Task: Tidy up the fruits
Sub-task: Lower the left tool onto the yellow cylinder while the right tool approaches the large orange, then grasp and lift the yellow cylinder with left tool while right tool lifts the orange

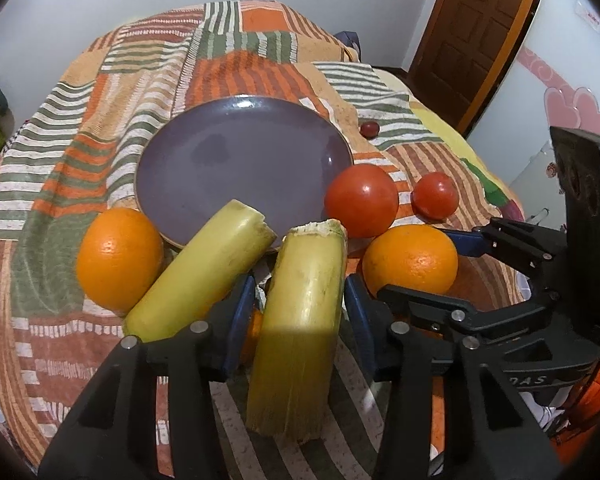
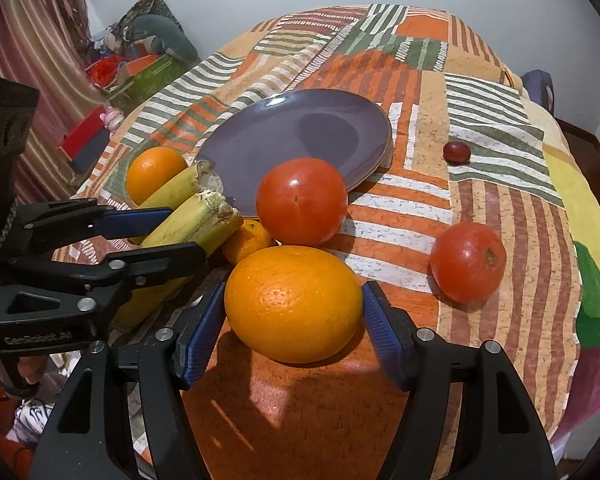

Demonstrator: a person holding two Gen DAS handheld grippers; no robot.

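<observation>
looks like somebody's home, probably a bedroom; there's a patchwork striped cloth (image 2: 380,60) over a soft rounded surface (could be a bed), a panelled wooden door (image 1: 480,20), striped curtain (image 2: 32,40), pink heart decals (image 1: 572,108), boxes and clutter (image 2: 140,68) on the floor

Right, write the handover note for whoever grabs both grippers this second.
Left gripper: jaws around the nearer yellow-green stalk piece; small gaps show, so no firm grip yet.
Right gripper: open, pads either side of the big orange, not pressing.
Purple plate: nothing on it, so nothing is done.
Still on the cloth: second stalk piece leaning on the plate rim, another orange, a small orange under the stalks, two tomatoes, a small dark red fruit.
Left: probably finish both grasps, then move everything to the plate.
</observation>
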